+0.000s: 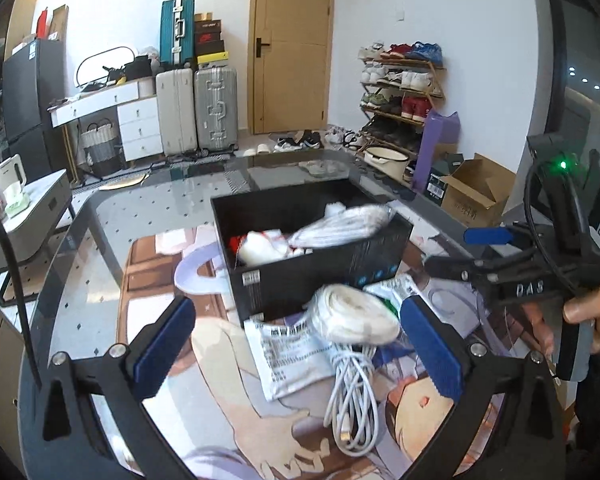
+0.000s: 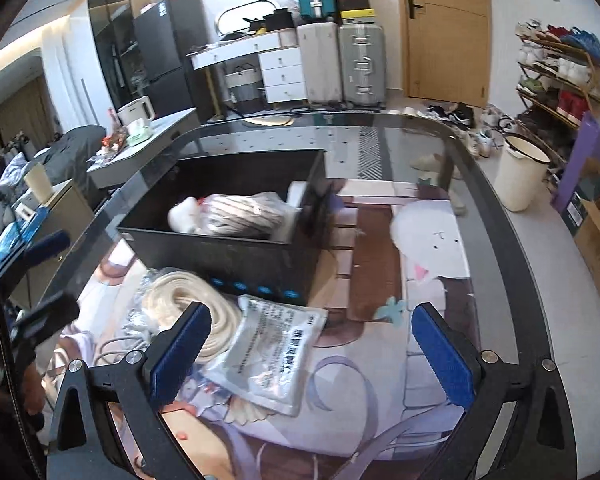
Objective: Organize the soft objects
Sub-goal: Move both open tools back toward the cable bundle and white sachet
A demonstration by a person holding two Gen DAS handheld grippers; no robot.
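Note:
A black box [image 1: 320, 276] stands on the glass table and holds a bagged white striped cloth [image 1: 340, 226] and other white soft packs. In front of it lie a cream rope coil [image 1: 356, 312], a flat printed plastic packet [image 1: 284, 352] and a white cable bundle [image 1: 352, 392]. My left gripper [image 1: 298, 348] is open above the packet and the cable, holding nothing. In the right wrist view, my right gripper [image 2: 312, 352] is open over the packet [image 2: 272, 352], beside the rope coil [image 2: 188, 300] and near the box [image 2: 220, 256]. Its jaws are empty.
The table [image 2: 488, 216] is glass over a printed mat, with a rounded dark rim. A hand [image 1: 592, 312] holds the right gripper [image 1: 456, 252] at the right. A low side table with a kettle [image 2: 136, 110] stands to the left. Suitcases, a shoe rack and a white pot [image 2: 520, 176] stand beyond.

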